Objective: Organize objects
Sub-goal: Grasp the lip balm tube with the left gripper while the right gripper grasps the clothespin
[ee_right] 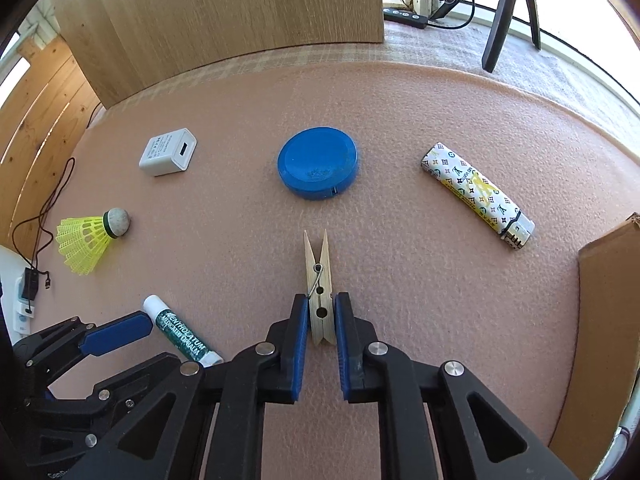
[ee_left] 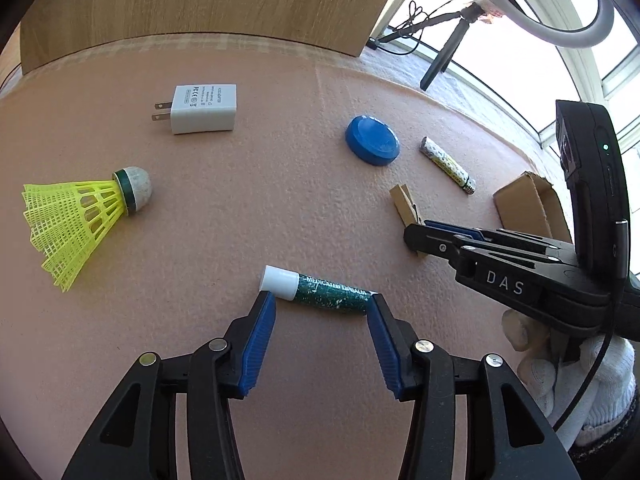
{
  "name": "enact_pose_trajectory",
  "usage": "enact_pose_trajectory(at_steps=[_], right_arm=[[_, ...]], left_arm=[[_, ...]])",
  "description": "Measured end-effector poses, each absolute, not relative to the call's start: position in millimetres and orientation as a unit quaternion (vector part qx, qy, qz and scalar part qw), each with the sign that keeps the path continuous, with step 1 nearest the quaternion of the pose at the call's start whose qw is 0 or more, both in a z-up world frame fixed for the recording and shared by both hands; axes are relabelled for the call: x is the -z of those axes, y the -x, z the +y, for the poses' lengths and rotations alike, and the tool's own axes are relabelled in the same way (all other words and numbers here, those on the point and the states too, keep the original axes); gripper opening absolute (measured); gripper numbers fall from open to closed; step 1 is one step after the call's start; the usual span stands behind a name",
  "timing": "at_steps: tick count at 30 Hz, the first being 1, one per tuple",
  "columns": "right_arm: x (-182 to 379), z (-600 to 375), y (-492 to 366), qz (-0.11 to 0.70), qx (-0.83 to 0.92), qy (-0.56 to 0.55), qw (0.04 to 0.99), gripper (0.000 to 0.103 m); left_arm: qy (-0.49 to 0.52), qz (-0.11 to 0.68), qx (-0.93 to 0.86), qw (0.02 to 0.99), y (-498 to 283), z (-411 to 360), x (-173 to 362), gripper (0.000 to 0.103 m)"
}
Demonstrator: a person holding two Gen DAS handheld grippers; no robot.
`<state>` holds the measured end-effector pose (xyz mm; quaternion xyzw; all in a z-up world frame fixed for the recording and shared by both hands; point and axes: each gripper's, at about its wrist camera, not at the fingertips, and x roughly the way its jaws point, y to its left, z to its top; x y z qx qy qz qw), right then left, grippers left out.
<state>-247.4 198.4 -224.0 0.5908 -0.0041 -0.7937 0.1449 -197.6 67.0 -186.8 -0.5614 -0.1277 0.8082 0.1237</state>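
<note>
My right tool (ee_right: 322, 316) clamps the peg (ee_right: 319, 288) for lifting; left tool (ee_left: 322, 308), released, straddles the balm (ee_left: 320, 289) lengthwise.

shuttlecock (ee_left: 76, 220): yellow mesh skirt
disc (ee_right: 317, 168): plain blue
lighter (ee_right: 476, 194): white, coloured monogram pattern
lip balm (ee_left: 320, 290): green, white cap
table (ee_right: 400, 300): pink

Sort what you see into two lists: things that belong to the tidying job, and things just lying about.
Job in hand:
- wooden clothespin, pinched in the right gripper
- lip balm tube, between the open left gripper pads
- shuttlecock
- charger plug
- blue round lid
- patterned lighter
- cardboard box

Lying about:
- tripod
- ring light
- black cable
</note>
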Motion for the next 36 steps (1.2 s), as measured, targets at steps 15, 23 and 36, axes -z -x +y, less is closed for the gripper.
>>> enact_pose_trajectory(at_steps=[15, 23, 36], right_arm=[[221.6, 225.5, 233.3, -0.013, 0.802, -0.585, 0.123, 0.012], [221.5, 232.7, 233.0, -0.011, 0.804, -0.583, 0.115, 0.012], [221.3, 239.6, 229.7, -0.019, 0.806, -0.58, 0.115, 0.011]], left_arm=[[0.561, -0.126, -0.816, 0.066, 244.3, 98.7, 191.9, 0.061], [0.548, -0.081, -0.831, 0.051, 250.1, 110.2, 190.5, 0.035], [0.546, -0.097, -0.829, 0.073, 234.7, 84.0, 192.2, 0.016]])
